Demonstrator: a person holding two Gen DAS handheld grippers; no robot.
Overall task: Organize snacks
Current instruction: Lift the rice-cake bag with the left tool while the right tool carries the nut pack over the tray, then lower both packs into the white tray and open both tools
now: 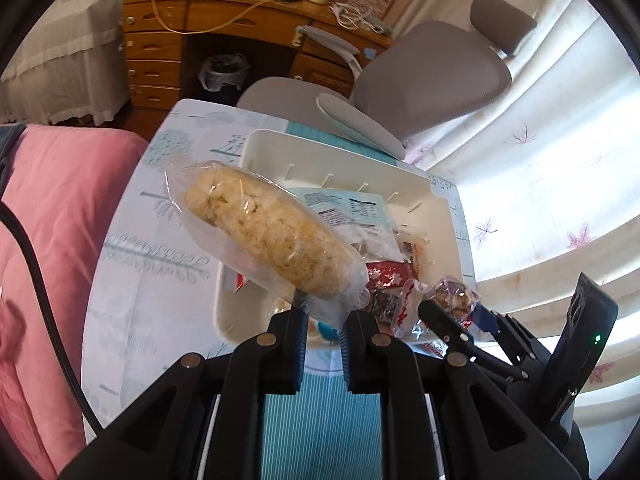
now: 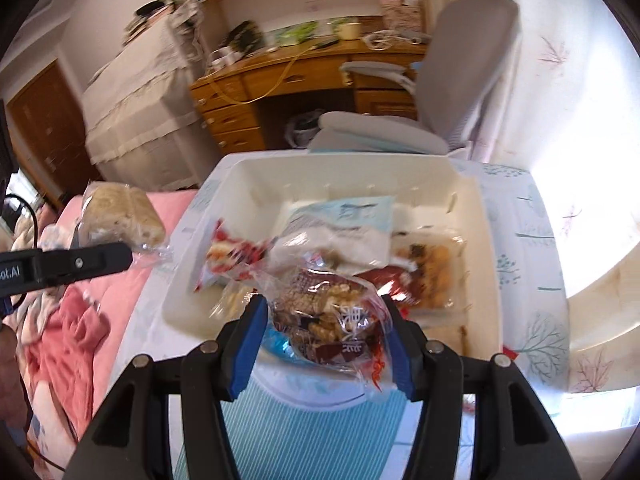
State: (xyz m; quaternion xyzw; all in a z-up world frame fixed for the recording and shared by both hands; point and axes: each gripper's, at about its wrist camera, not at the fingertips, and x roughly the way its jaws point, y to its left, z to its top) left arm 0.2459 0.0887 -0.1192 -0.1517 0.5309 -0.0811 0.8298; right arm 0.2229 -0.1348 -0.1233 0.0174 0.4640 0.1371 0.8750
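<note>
The left gripper [image 1: 322,312] pinches the end of a long clear packet of pale rice crackers [image 1: 264,236]; its jaws stand close together on the thin plastic edge, and the packet sticks out from them, raised above the left part of the white bin [image 1: 352,152]. In the right wrist view this same packet [image 2: 124,210] appears at the left, outside the bin and over the pink blanket [image 2: 92,320]. The right gripper [image 2: 324,312] holds a clear packet of nut and seed bars [image 2: 328,312] with red printing; both blue pads press on its sides, so the jaws stand about half spread around it. This packet hangs above the near edge of the bin. The white bin [image 2: 256,176] stands on a table with a light cloth printed with trees [image 1: 160,240], and a teal striped mat [image 2: 304,432] lies in front of it. Inside the bin lie several more snacks: a light blue and white pouch [image 2: 352,216], a red packet [image 2: 232,256] on the left, and a tray of brown pieces [image 2: 432,272] on the right. Behind the table there is a grey office chair [image 1: 432,76] and a wooden desk [image 1: 224,20].
</note>
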